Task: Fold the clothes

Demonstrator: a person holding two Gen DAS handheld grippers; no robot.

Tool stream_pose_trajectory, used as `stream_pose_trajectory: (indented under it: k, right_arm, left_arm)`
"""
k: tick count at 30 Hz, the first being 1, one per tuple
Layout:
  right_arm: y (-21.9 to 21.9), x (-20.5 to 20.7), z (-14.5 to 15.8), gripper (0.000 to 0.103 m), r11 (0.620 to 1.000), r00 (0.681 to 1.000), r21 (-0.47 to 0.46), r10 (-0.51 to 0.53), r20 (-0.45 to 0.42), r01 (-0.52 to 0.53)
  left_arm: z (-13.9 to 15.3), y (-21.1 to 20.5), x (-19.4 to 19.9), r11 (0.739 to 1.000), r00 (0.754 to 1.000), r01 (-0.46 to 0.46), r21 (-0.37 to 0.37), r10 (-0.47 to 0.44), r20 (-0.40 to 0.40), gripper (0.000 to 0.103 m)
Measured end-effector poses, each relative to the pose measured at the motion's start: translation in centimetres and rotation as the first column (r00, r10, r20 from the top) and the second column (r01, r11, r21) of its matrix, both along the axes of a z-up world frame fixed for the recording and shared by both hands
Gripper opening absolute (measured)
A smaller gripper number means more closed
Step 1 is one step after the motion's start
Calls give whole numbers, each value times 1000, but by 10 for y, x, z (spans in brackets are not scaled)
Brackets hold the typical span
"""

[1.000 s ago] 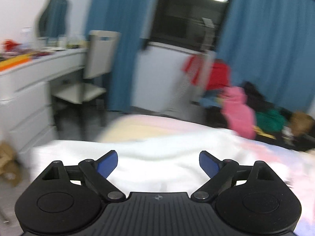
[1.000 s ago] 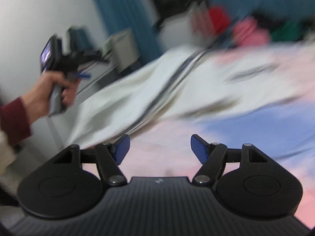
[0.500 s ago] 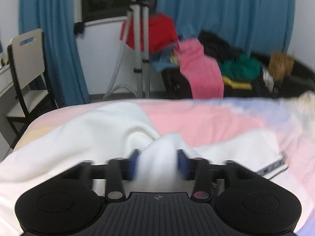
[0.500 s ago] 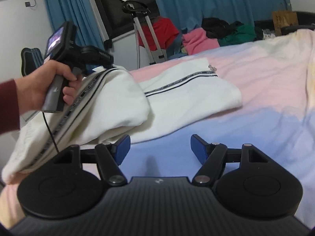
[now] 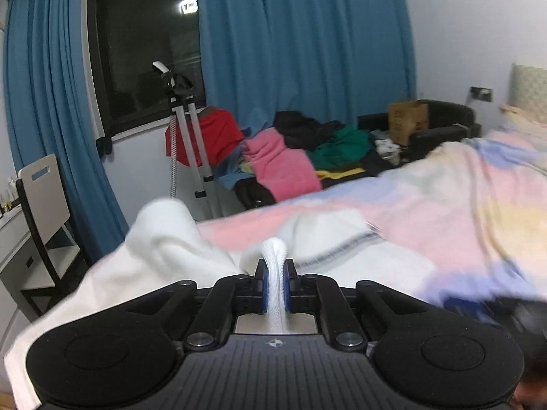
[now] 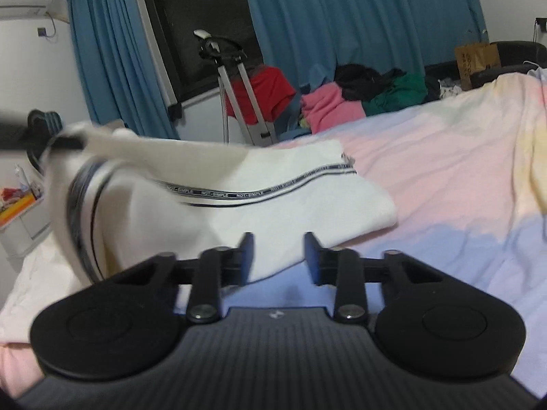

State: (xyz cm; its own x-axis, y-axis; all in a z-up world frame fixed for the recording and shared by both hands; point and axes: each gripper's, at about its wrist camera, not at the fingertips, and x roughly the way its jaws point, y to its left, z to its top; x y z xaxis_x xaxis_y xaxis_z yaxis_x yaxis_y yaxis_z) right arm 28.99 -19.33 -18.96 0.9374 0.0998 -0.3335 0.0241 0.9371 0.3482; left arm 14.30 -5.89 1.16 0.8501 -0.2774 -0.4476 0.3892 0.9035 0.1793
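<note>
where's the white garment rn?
On the pastel bedspread, left half of the right wrist view: white garment lies flat, its near-left part lifted by the left claw, shut on a fold.

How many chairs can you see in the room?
1. The chair stands at the left of the left wrist view, by the blue curtain, beside a desk. Others may be out of frame.

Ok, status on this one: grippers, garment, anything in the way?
Left gripper shut on white garment, one end lifted. Right gripper open, empty, by the garment's near edge. Bed around it bare.
</note>
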Motion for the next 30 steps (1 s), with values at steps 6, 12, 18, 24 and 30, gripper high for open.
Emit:
stream_pose_trajectory:
  k: [6, 12, 18, 24, 30]
  right_arm:
    - [-14, -33, 20, 24, 994, 999, 108, -36, 15, 34]
    - [-47, -18, 15, 28, 929, 998, 369, -14, -53, 33]
    - [-70, 63, 16, 46, 881, 994, 469, -1, -111, 54]
    - [-72, 169, 3, 56, 923, 969, 365, -35, -245, 125]
    - [-55, 260, -8, 55, 963, 951, 230, -68, -301, 141]
  left_arm:
    - [-50, 9, -90, 994, 990, -31, -104, 16, -142, 6]
    - [-57, 33, -81, 963, 965, -91, -254, 22, -263, 6]
    - [-77, 68, -63, 862, 923, -113, -494, -93, -374, 6]
    - [-92, 76, -40, 800, 899, -112, -590, -171, -403, 6]
    - [-103, 87, -26, 745, 883, -72, -664, -262, -389, 6]
